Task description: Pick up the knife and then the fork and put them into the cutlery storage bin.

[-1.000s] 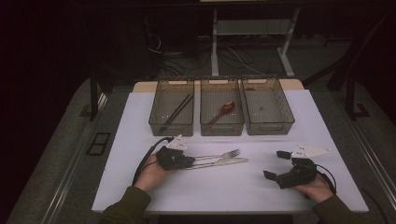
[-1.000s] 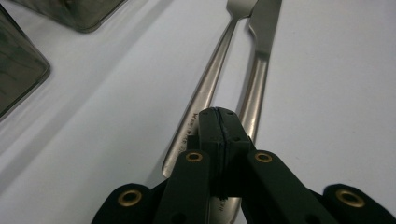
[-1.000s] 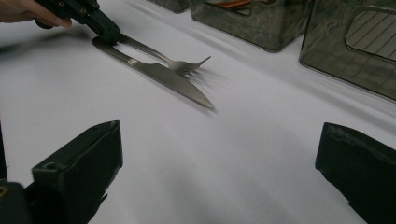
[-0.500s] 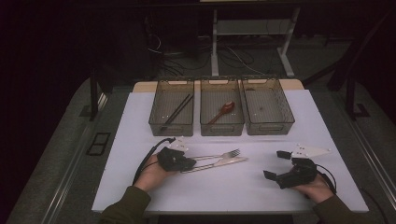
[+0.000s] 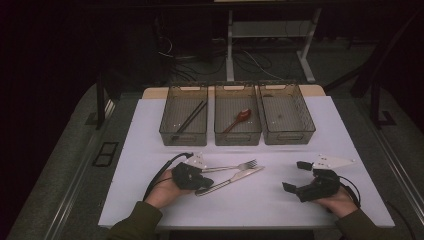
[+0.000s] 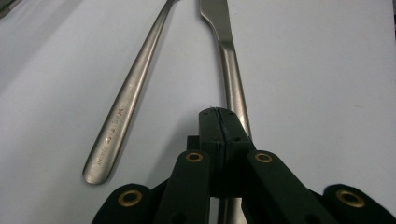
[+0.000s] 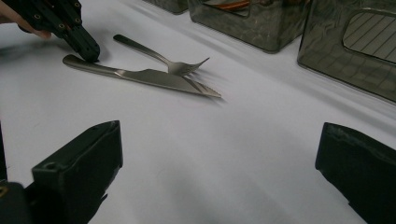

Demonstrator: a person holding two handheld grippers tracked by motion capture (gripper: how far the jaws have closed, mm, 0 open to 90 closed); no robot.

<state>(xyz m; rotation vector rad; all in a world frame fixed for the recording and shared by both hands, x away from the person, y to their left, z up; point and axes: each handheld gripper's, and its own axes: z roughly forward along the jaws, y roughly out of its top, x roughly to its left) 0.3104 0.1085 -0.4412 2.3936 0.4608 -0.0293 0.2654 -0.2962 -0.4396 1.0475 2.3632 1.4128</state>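
On the white surface (image 5: 260,200), a knife (image 5: 231,181) lay beside a fork (image 5: 235,166), with their handles near the left claw (image 5: 205,184). That claw was pressed shut, its tips pinched together right over the knife's handle (image 6: 232,79) and touching it; whether it gripped the knife could not be told. Well apart from both, the right claw (image 5: 296,176) rested with its jaws wide open and held nothing.

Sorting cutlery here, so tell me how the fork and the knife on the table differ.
The fork lies free; the knife has the left gripper shut on its handle. The fork ends in tines, the knife in a flat blade. Both are plain metal on the white table.
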